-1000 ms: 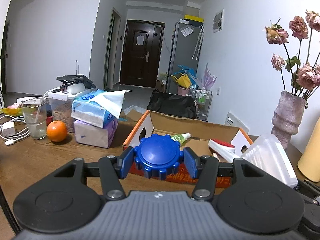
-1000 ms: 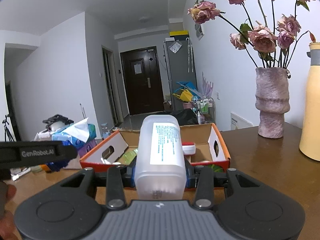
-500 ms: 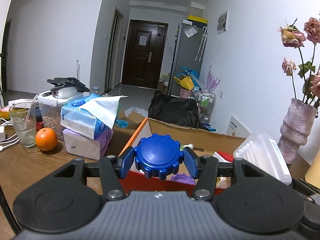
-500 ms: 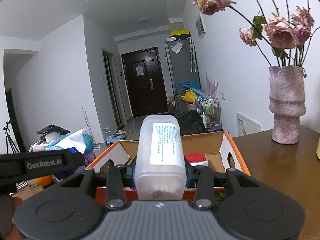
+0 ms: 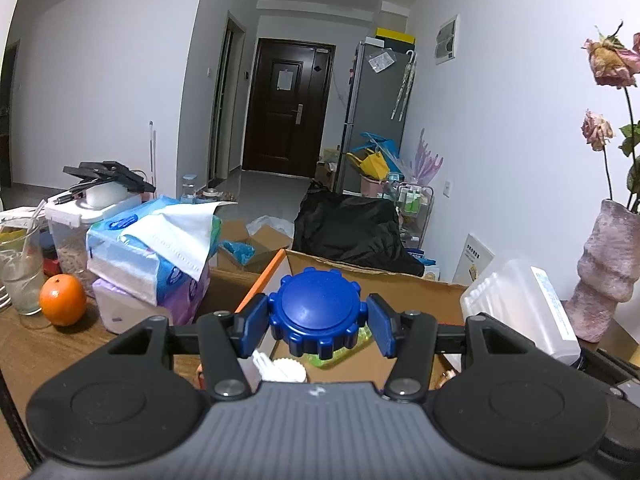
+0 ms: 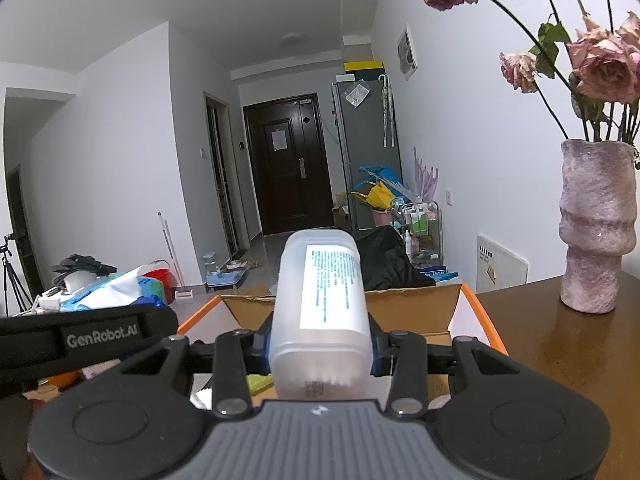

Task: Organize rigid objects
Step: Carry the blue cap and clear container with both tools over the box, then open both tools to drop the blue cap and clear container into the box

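My left gripper (image 5: 317,326) is shut on a blue ridged cap (image 5: 316,316) and holds it over the near left part of the open cardboard box (image 5: 384,280). My right gripper (image 6: 320,346) is shut on a translucent white bottle (image 6: 320,312) with a printed label, held over the same box (image 6: 452,304). The bottle also shows in the left wrist view (image 5: 524,304), to the right of the cap. Inside the box I see a green-yellow item (image 5: 352,350) and a white item (image 5: 280,368).
On the wooden table left of the box stand stacked tissue packs (image 5: 156,264), an orange (image 5: 62,300), a glass (image 5: 20,268) and a plastic container (image 5: 80,220). A stone vase with dried roses (image 6: 596,228) stands to the right. The left gripper's body (image 6: 88,336) is at the left.
Both grippers have moved forward and up over the box with their objects still held. The vase and flowers have slid toward the right edge of both views.
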